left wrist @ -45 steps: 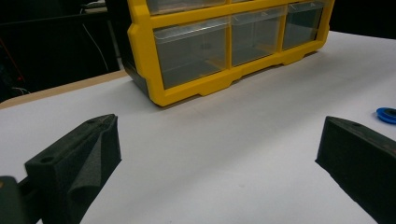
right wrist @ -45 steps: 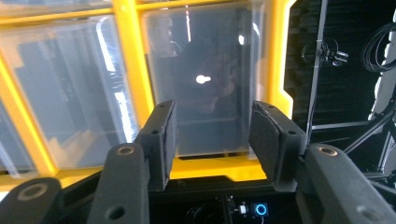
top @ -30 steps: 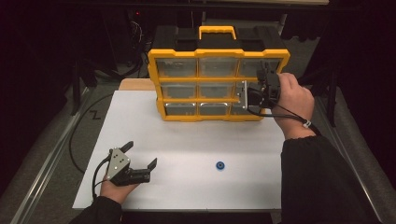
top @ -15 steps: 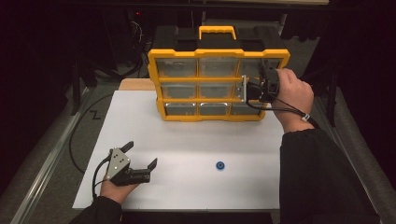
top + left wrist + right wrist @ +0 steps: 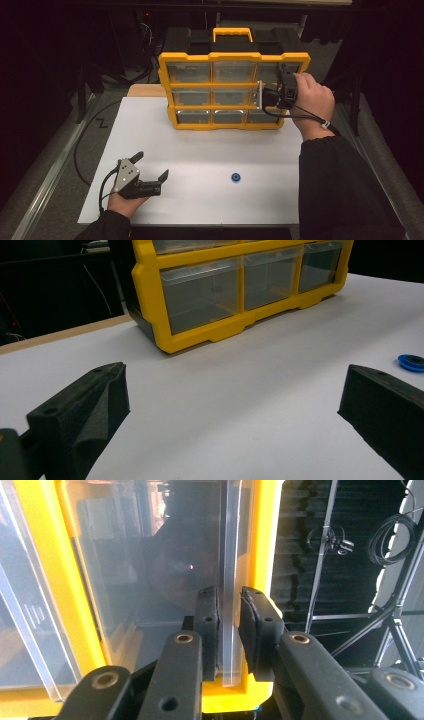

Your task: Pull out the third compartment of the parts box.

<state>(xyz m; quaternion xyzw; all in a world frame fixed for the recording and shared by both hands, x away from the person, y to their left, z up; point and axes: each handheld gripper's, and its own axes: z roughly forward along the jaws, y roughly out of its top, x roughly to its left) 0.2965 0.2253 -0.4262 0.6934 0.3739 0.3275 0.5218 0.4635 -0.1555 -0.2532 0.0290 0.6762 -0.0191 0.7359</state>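
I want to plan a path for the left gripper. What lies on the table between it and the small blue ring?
Nothing: in the high view the white table top is bare between the left gripper and the blue ring.

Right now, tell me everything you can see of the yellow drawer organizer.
The yellow drawer organizer stands upright at the far edge of the white table, handle on top. Its plastic frame holds three rows of three clear drawers, contents unclear. The right gripper has its jaws closed on the transparent front lip of a right-column drawer.
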